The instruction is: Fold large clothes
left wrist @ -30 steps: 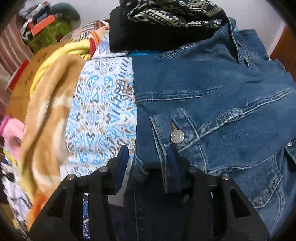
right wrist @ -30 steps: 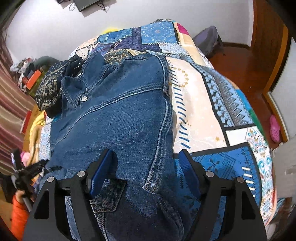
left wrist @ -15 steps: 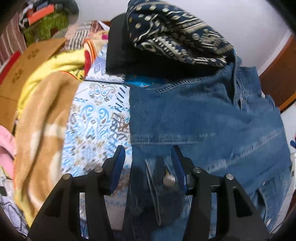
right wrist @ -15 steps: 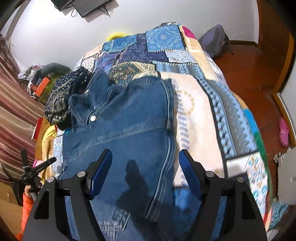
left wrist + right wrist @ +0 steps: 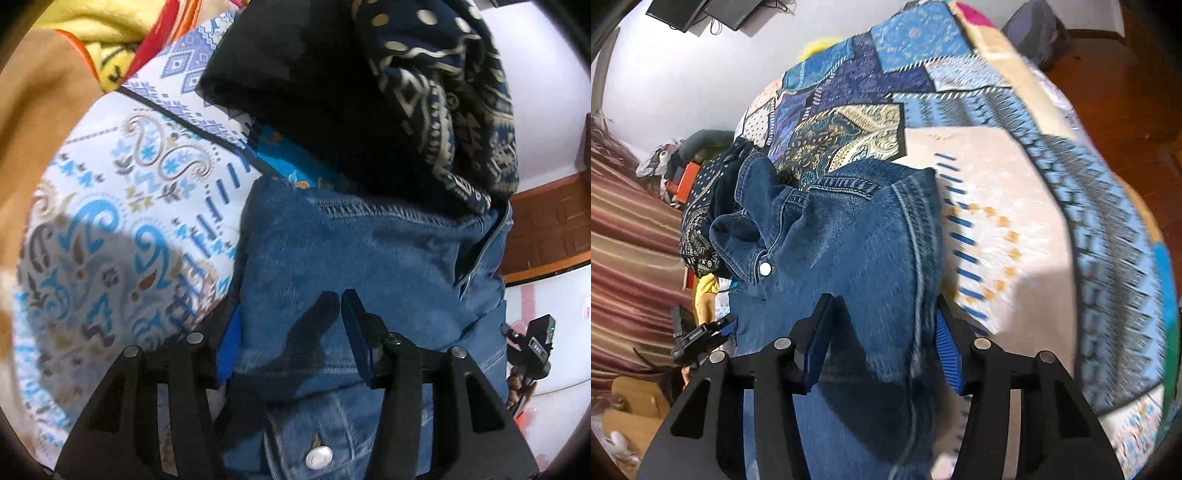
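Observation:
A blue denim jacket (image 5: 369, 258) lies spread on a patterned quilt (image 5: 110, 221), collar toward the far end. My left gripper (image 5: 291, 332) hangs over the jacket's left shoulder edge. Its jaws are apart, with the denim edge between the blue pads (image 5: 354, 332), which cast a shadow on the cloth. In the right wrist view the jacket (image 5: 849, 240) fills the middle. My right gripper (image 5: 881, 343) straddles the right side seam. Its jaws are closing with denim between them, and I see no pad pressing.
A black garment (image 5: 295, 74) and a dark patterned cloth (image 5: 443, 92) are piled just past the collar. A yellow and tan blanket (image 5: 37, 110) lies at the left. Bare quilt (image 5: 1015, 221) stretches right of the jacket, then wooden floor (image 5: 1126, 92) and a backpack (image 5: 1034, 26).
Both grippers have slid up the jacket from its lower part toward the shoulders and collar. The left one has rolled. The right jaws have narrowed around the side seam.

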A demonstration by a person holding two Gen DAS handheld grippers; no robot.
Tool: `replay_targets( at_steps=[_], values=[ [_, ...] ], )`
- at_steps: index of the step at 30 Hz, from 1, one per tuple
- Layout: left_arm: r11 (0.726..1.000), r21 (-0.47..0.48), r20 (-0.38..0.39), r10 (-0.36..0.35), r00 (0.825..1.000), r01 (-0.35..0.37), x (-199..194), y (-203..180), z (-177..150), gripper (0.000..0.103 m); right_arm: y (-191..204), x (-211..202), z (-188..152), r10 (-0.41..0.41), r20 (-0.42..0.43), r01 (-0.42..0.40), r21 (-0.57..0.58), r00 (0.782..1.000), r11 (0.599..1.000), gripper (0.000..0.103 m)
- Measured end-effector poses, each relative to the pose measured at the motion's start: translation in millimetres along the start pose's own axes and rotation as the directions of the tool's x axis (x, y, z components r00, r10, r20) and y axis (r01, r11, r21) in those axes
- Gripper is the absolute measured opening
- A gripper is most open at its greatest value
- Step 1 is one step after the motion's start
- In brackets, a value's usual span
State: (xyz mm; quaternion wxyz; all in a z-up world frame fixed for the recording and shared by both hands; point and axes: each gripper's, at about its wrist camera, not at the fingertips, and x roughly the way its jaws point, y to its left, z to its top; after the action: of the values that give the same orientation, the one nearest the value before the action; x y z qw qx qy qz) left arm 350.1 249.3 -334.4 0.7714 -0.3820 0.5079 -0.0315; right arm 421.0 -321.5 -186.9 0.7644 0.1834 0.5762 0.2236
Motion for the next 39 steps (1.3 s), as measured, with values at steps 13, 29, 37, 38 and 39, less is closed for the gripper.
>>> replay_targets(
  at_steps=[13,29,37,38,39],
  values=[
    [0.815,0.414,0.25,0.326,0.912,-0.405,-16.3,-134.5,-11.5,0.006,56.4,-43.0,2.4,-0.101,0.19,0.132,-0.159,0.977,0.978,0.009],
    [0.84,0.269,0.281,0.399,0.873,-0.471,-54.4,-90.8,-2.2,0.006,33.6,-30.7,-5.6,-0.282,0.136,0.305,-0.198,0.95,0.932,0.023],
    [0.83,0.339,0.29,0.356,0.888,-0.444,-135.9,-109.4,-46.2,0.052,66.3,-107.1,-62.5,-0.252,0.232,0.315,-0.299,0.94,0.901,0.056],
    [0.829,0.348,0.292,0.349,0.89,-0.439,-144.9,-112.6,-53.9,0.056,69.5,-115.5,-72.0,-0.243,0.245,0.314,-0.308,0.938,0.898,0.06],
    [0.831,0.356,0.289,0.338,0.896,-0.428,-156.3,-112.2,-62.7,0.056,71.5,-120.0,-78.1,-0.238,0.252,0.311,-0.312,0.938,0.897,0.064]
  ],
)
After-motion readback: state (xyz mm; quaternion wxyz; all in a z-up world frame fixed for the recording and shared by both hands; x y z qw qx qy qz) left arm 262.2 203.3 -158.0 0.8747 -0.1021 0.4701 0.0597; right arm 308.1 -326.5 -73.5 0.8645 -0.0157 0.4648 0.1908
